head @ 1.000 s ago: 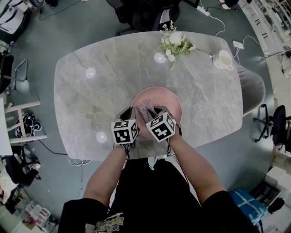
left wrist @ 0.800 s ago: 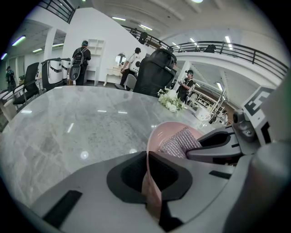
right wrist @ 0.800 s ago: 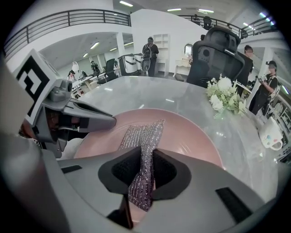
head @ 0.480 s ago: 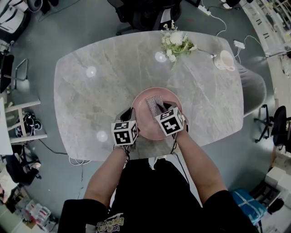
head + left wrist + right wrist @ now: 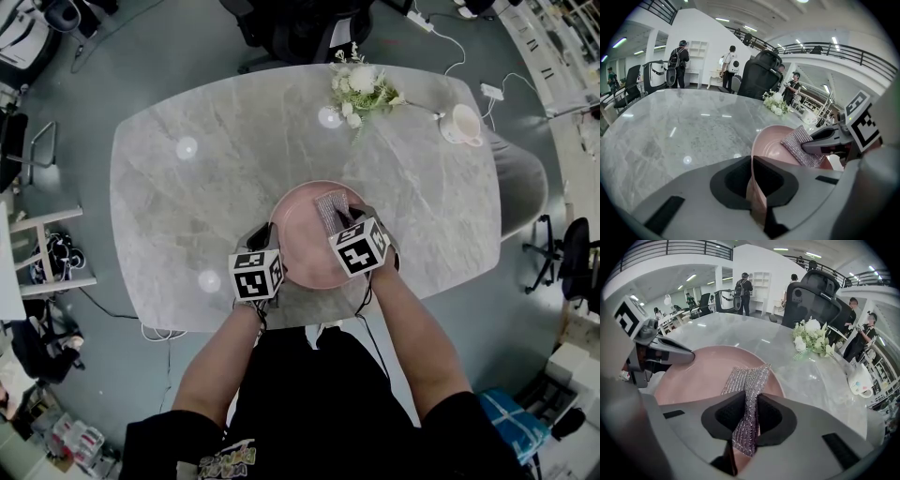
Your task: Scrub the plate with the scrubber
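A pink plate point(image 5: 305, 234) sits on the grey marble table near its front edge. My left gripper point(image 5: 265, 236) is shut on the plate's left rim point(image 5: 757, 187). My right gripper point(image 5: 345, 217) is shut on a silvery mesh scrubber point(image 5: 329, 208), whose free end lies on the right part of the plate. In the right gripper view the scrubber point(image 5: 747, 394) runs out from between the jaws onto the plate point(image 5: 703, 371). In the left gripper view the scrubber point(image 5: 801, 146) rests on the plate's far side under the right gripper point(image 5: 811, 146).
A bunch of white flowers point(image 5: 364, 89) lies at the table's far side, with a white cup point(image 5: 461, 123) and a cable at the far right. Office chairs stand behind the table. The grey marble table point(image 5: 187, 206) spreads left of the plate.
My right gripper has slid the scrubber across the plate from its middle to its right side. The left gripper and the plate have stayed still.
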A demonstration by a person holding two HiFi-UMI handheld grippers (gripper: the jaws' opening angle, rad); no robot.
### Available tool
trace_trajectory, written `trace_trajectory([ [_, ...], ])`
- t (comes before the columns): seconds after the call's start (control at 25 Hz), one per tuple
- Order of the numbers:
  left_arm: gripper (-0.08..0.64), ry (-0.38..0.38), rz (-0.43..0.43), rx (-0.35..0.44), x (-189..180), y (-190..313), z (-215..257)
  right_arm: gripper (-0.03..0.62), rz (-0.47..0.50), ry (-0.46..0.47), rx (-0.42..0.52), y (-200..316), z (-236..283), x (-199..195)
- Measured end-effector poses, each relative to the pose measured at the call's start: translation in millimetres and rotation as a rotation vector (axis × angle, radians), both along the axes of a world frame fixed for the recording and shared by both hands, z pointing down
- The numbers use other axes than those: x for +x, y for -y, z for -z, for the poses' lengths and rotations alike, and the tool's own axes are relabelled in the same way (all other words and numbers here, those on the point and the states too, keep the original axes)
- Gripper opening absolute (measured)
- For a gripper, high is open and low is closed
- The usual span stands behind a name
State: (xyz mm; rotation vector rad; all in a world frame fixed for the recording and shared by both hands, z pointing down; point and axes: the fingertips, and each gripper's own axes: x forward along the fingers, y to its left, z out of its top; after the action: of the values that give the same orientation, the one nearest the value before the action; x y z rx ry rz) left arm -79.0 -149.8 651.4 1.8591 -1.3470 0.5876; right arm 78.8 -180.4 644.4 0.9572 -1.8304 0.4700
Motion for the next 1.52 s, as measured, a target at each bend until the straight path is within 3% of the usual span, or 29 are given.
trace_trajectory([
  [0.48,0.028,0.008,0.002,0.003,0,-1,0,0.077,-0.002,-0.099,0.022,0,8,35],
  [1.0,0.028,0.013,-0.003,0.002,1,-1,1,0.075,-0.03,-0.112,0.066,-5,21,54],
  [1.2,0.028,0.007,0.011,-0.002,0,-1,1,0.075,-0.072,-0.057,0.087,-10,31,54],
  [1.52,0.028,-0.005,0.023,-0.005,-1,-3,3,0.075,-0.109,0.139,0.043,-30,42,16],
])
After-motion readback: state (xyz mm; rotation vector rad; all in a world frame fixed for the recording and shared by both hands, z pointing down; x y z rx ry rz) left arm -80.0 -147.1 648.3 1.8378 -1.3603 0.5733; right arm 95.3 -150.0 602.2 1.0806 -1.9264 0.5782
